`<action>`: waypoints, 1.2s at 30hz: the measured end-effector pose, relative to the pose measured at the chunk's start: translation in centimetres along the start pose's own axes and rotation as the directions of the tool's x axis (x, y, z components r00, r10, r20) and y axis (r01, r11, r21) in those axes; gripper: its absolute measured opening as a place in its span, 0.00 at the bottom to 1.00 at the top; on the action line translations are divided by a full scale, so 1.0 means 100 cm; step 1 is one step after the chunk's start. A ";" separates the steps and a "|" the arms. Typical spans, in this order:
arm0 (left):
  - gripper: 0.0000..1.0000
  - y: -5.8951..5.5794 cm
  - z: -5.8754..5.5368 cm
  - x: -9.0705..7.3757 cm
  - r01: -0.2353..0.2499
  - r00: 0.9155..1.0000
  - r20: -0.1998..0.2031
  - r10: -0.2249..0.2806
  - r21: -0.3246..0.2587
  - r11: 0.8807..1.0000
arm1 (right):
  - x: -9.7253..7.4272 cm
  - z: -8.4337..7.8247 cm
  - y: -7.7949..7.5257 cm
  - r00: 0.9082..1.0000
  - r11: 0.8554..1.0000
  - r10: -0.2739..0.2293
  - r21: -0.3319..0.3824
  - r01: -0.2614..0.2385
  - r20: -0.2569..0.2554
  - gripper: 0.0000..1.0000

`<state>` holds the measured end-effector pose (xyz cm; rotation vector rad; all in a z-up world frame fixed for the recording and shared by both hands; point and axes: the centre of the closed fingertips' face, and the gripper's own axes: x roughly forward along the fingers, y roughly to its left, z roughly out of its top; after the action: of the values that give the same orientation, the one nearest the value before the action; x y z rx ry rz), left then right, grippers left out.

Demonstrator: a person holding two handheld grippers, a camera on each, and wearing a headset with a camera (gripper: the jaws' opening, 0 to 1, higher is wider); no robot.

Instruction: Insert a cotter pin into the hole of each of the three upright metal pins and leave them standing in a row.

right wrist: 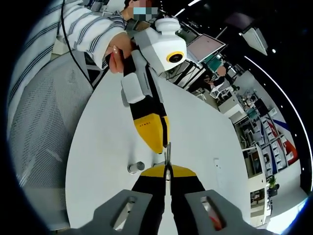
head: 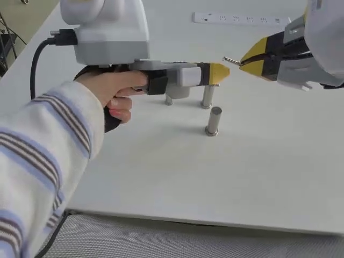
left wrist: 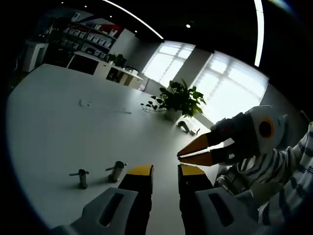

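White table point(head: 258, 161) stretches across a bright room, with a power strip point(head: 242, 19) at its far edge and a potted plant point(left wrist: 178, 98) over by the windows. Three upright metal pins stand on it. The nearest pin point(head: 213, 121) is on its own, its top bare. The middle pin point(head: 207, 97) is just behind it and the far pin point(head: 169, 100) is off to the left, both partly hidden by the left tool point(head: 223, 72). In the left gripper view, two pins, one point(left wrist: 116, 171) beside the other point(left wrist: 82, 177), each carry a thin cross-piece through the head.

A hand point(head: 115, 88) in a striped sleeve holds the left tool level above the pins. Its yellow jaws stand a little apart with nothing between them. The right tool point(head: 243, 61) comes in from the right, tip near tip with the left one. It is clenched on a cotter pin point(head: 231, 61), which sticks out past the yellow tips, up in the air and clear of the nearest pin below.
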<state>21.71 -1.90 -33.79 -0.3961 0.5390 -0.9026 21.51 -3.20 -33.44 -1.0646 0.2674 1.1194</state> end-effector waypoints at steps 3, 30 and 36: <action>0.15 -0.003 0.001 0.001 0.007 1.000 0.000 -0.007 -0.005 1.000 | 0.002 0.001 0.002 1.000 1.000 0.000 -0.013 0.000 -0.003 0.00; 0.00 0.002 -0.004 0.006 0.055 0.998 -0.029 -0.057 -0.048 0.997 | 0.010 0.003 0.012 1.000 0.999 0.010 -0.034 -0.010 -0.004 0.00; 0.00 -0.005 -0.010 0.002 0.072 0.996 -0.042 -0.076 -0.090 0.993 | 0.010 0.006 0.017 1.000 0.999 0.028 -0.037 -0.027 0.003 0.00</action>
<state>20.88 -2.41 -34.42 -0.4792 0.6104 -0.9637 20.38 -2.05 -34.76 -1.0945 0.2606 1.1543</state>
